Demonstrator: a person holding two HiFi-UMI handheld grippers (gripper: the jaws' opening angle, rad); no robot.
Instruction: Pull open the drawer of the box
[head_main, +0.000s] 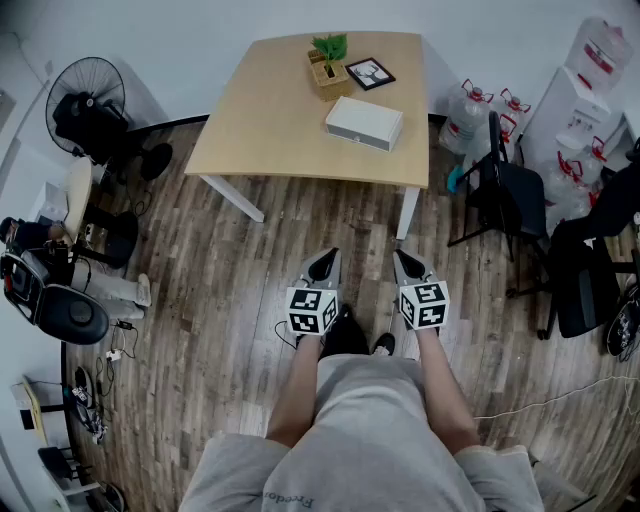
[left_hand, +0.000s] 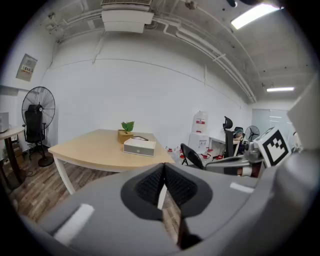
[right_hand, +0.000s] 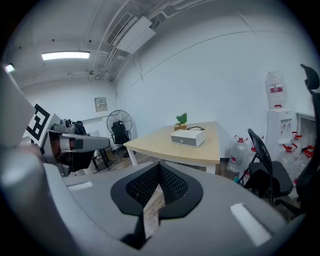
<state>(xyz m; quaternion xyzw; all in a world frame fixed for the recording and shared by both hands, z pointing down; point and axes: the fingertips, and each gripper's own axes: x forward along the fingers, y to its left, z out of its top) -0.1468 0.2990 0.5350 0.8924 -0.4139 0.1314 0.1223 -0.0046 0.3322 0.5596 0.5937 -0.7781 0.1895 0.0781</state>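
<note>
Wooden table holds the box crosswise, its front toward the near edge.

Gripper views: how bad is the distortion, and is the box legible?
Left gripper view: strong fisheye, dark corners, ceiling lamp glaring top right; box small but sharp. Right gripper view: same fisheye, box clear. Head view: even light, mild bending.

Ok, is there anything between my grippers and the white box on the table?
Nothing visible. Only bare floor and open tabletop lie between the left gripper, the right gripper and the white box. The plant and picture frame sit behind the box, and the black chair stands off to the right.
</note>
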